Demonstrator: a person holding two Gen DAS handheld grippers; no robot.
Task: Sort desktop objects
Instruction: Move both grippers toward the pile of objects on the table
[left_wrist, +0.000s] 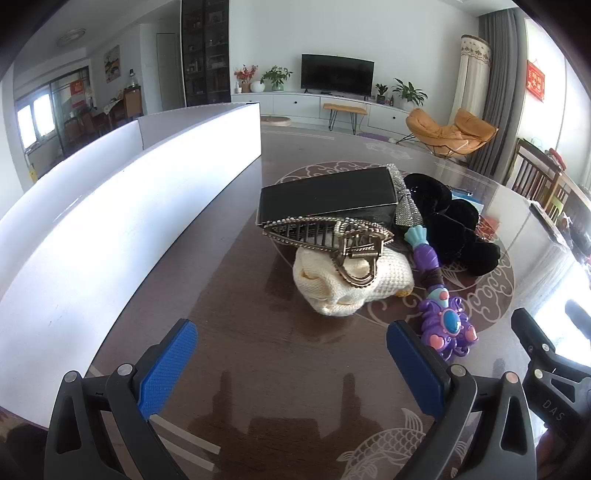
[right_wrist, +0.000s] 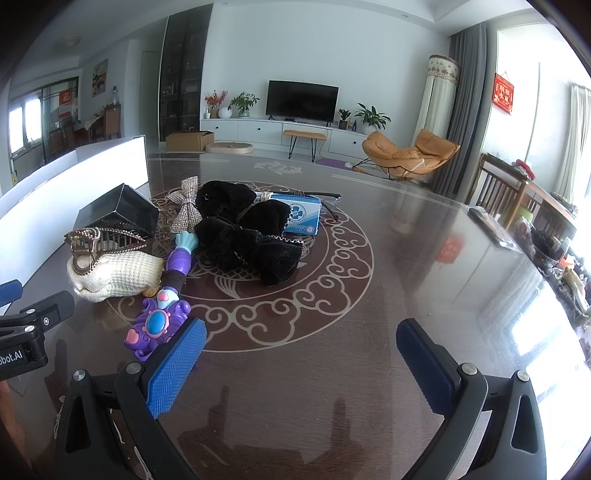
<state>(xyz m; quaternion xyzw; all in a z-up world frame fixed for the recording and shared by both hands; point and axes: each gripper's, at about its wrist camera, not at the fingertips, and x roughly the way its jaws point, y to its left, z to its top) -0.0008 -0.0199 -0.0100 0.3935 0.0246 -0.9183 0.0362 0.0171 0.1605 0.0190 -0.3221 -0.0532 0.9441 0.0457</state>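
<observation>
A heap of small things lies on the dark table (left_wrist: 277, 369). A gold hair claw (left_wrist: 332, 236) (right_wrist: 103, 240) rests on a cream knitted pouch (left_wrist: 343, 288) (right_wrist: 114, 275), in front of a black box (left_wrist: 328, 197) (right_wrist: 118, 210). To their right lie a purple toy wand (left_wrist: 439, 299) (right_wrist: 162, 306), black velvet bows (left_wrist: 450, 225) (right_wrist: 247, 229), a rhinestone bow (right_wrist: 186, 203) and a blue carton (right_wrist: 301, 216). My left gripper (left_wrist: 291, 354) stands open just short of the pouch. My right gripper (right_wrist: 301, 354) is open too, with the wand's head beside its left finger.
A long white divided box (left_wrist: 122, 199) (right_wrist: 74, 184) runs along the table's left side. Glasses (right_wrist: 328, 199) lie behind the blue carton. Clutter sits at the table's far right edge (right_wrist: 546, 251). Bare tabletop stretches right of the heap.
</observation>
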